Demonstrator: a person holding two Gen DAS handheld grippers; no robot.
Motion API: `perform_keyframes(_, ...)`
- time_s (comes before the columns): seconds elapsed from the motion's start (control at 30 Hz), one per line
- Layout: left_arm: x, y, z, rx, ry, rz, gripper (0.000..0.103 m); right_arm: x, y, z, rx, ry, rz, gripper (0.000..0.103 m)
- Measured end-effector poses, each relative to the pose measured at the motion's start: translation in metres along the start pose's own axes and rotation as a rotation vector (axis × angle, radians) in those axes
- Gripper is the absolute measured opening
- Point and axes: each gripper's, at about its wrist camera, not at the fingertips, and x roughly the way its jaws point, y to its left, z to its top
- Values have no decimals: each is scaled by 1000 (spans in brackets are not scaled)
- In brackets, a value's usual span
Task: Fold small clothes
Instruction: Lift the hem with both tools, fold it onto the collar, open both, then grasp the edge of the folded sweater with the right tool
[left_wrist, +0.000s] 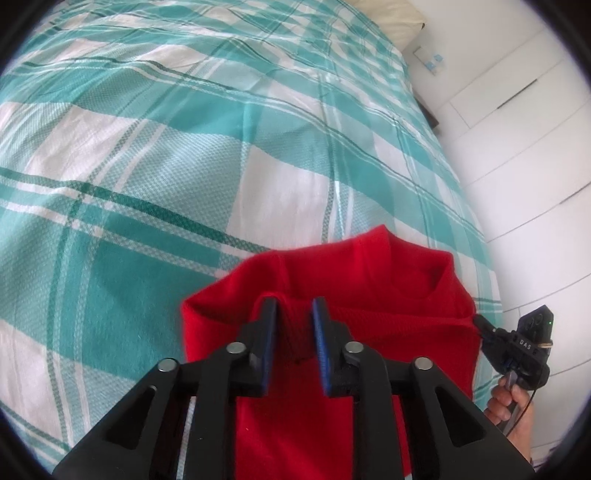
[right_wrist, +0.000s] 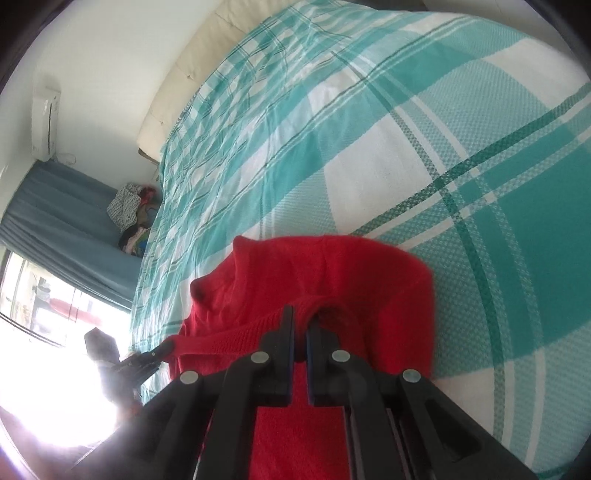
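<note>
Red sweater (left_wrist: 343, 291) draped at the bed (left_wrist: 184, 147) edge, pinched on a knit hem between left tongs (left_wrist: 294, 314), another fold clamped between right tongs (right_wrist: 300, 325).

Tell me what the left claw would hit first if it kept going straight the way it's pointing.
The left claw is shut on the red sweater, so more of that knit comes first: its bunched fold just ahead. Past that lies the teal plaid bedsheet, though depth is hard to judge through the fisheye.
</note>
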Motion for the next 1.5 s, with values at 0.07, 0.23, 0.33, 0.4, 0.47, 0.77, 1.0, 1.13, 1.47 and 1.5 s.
perform_keyframes(0.07,-5,5,6,-12,-38,23,61,1,-7,6,40,-33,20,13)
perform_keyframes(0.23,-19,20,13,-44,-88,33,63,-4,-3,15,27,-95,-3,21)
perform_keyframes(0.33,-32,20,4,-20,-120,59,68,-17,13,13,-51,-135,-47,21)
perform_keyframes(0.4,-41,16,-6,21,-146,62,78,-27,26,6,-122,-162,-86,21)
perform_keyframes(0.47,-43,9,-15,67,-148,72,84,-30,40,-4,-192,-147,-87,21)
perform_keyframes(0.77,-9,29,-9,-8,-161,269,85,-3,43,-75,-411,72,-173,30)
perform_keyframes(1.0,-33,16,-29,143,-193,365,84,-46,7,-86,-400,18,-200,31)
perform_keyframes(1.13,-63,2,-75,247,-194,348,88,-70,-5,-86,-373,-39,-183,46)
perform_keyframes(1.47,-102,-16,-203,274,-149,181,93,-76,-34,-73,-212,-51,-109,51)
perform_keyframes(1.5,-103,-14,-210,269,-165,185,93,-73,-35,-70,-203,-48,-107,53)
